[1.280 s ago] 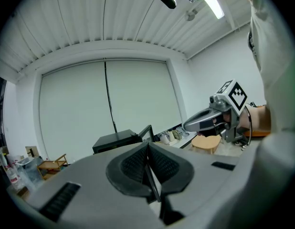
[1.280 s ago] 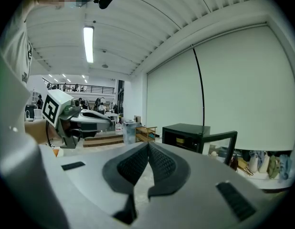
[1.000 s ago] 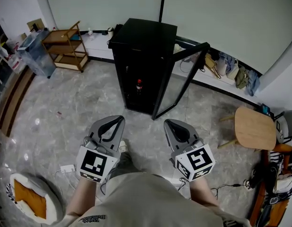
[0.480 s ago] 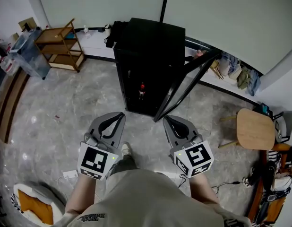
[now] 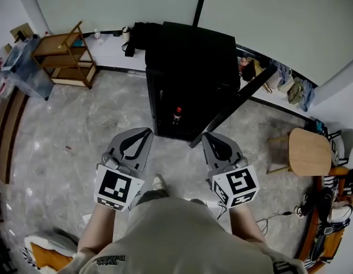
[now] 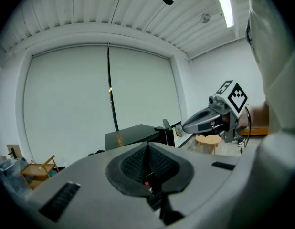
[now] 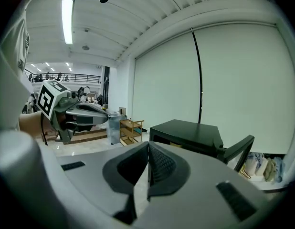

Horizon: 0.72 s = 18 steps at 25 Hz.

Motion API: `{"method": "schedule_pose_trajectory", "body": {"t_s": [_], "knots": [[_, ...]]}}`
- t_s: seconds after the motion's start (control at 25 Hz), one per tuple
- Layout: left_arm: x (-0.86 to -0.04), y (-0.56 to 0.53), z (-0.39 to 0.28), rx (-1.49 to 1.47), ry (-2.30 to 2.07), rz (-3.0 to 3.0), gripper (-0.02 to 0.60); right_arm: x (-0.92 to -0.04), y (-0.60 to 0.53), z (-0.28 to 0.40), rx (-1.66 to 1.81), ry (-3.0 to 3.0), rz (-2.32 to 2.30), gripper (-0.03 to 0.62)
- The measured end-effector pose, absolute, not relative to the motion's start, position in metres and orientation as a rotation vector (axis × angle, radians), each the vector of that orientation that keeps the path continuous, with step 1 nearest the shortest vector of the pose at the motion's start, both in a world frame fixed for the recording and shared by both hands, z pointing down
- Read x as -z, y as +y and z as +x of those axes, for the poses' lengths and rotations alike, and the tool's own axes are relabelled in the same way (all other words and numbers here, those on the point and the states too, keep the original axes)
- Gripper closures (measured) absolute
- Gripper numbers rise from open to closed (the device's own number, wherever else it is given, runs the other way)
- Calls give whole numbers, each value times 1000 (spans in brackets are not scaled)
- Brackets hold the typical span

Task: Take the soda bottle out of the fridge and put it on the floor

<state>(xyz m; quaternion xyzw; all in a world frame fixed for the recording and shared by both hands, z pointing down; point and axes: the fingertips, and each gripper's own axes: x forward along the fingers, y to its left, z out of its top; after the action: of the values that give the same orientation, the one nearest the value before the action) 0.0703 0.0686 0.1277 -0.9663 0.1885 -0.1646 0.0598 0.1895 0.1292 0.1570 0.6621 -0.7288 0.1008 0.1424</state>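
A black fridge stands ahead on the marble floor, its glass door swung open to the right. Inside it, a dark soda bottle with a red cap stands upright. My left gripper is held above the floor short of the fridge front, shut and empty. My right gripper is beside it near the door's lower edge, also shut and empty. In the left gripper view the closed pads frame the fridge, and the bottle's red cap shows just below them. The right gripper view shows the fridge and its door.
A wooden shelf cart and a clear plastic bin stand at the back left. A round wooden stool is at the right, with bags and clutter along the wall. A cushioned pet bed lies at the lower left.
The person has walked toward the fridge, which now sits closer and lower in the head view. Both grippers travelled forward with it and stayed shut.
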Motion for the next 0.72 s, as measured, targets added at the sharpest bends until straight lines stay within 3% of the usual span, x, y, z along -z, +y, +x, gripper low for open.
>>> {"method": "schedule_pose_trajectory", "body": {"t_s": [0.72], "knots": [[-162,-24,73,550,594,-2998,574,-190,37,214,-379,-2039,1956,597]]}}
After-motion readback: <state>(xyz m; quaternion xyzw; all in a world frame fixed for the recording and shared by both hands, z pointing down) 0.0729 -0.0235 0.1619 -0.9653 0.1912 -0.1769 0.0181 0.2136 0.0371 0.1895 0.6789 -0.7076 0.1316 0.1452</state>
